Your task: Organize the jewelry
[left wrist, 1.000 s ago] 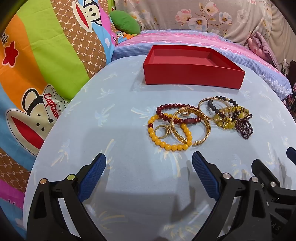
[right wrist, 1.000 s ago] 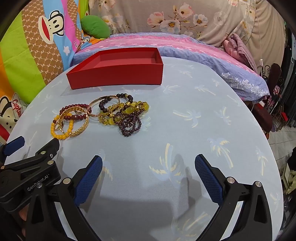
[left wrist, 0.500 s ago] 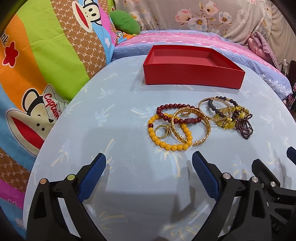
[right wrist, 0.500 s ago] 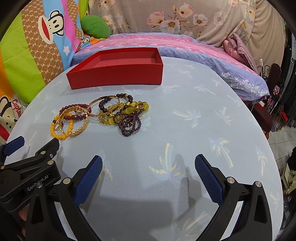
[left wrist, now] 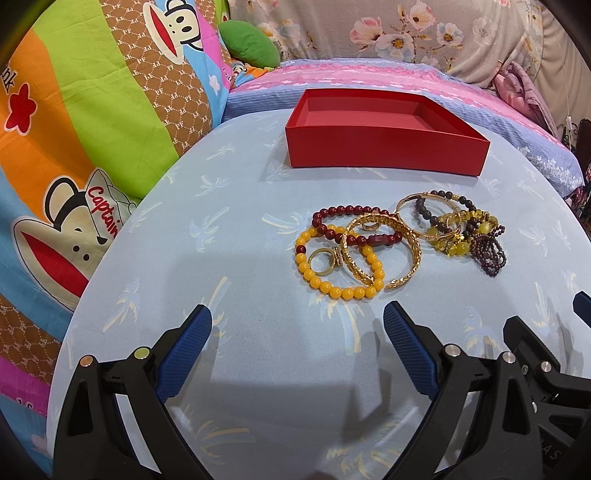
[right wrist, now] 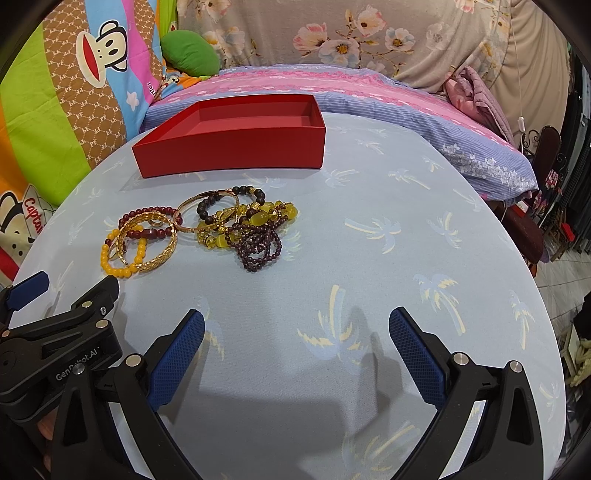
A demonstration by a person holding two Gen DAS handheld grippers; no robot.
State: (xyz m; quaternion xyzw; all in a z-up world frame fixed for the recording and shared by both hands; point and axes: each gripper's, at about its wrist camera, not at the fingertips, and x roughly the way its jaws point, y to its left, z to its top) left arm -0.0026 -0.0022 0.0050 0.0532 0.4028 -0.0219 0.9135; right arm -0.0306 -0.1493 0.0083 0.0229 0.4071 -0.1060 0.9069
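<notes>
In the left wrist view your left tongs (left wrist: 297, 325) hang spread and empty short of the bracelet pile (left wrist: 399, 240), which lies on the worktop (left wrist: 221, 236) before the empty red box (left wrist: 384, 155), ready for loading. In the right wrist view your right tongs (right wrist: 295, 330) gape too, holding nothing, with the pile (right wrist: 207, 230) ahead to their left for either hand.

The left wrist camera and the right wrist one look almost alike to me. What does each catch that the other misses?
Only the left wrist view shows the big cartoon-monkey quilt filling its left side, and the small gold ring plainly. Only the right wrist view shows the table's right edge, with dark furniture and floor beyond it. Both show the empty red box, the heap of bracelets in front of it, the green cushion and the floral cloth. Both grippers, left and right, are open and hold nothing.
</notes>
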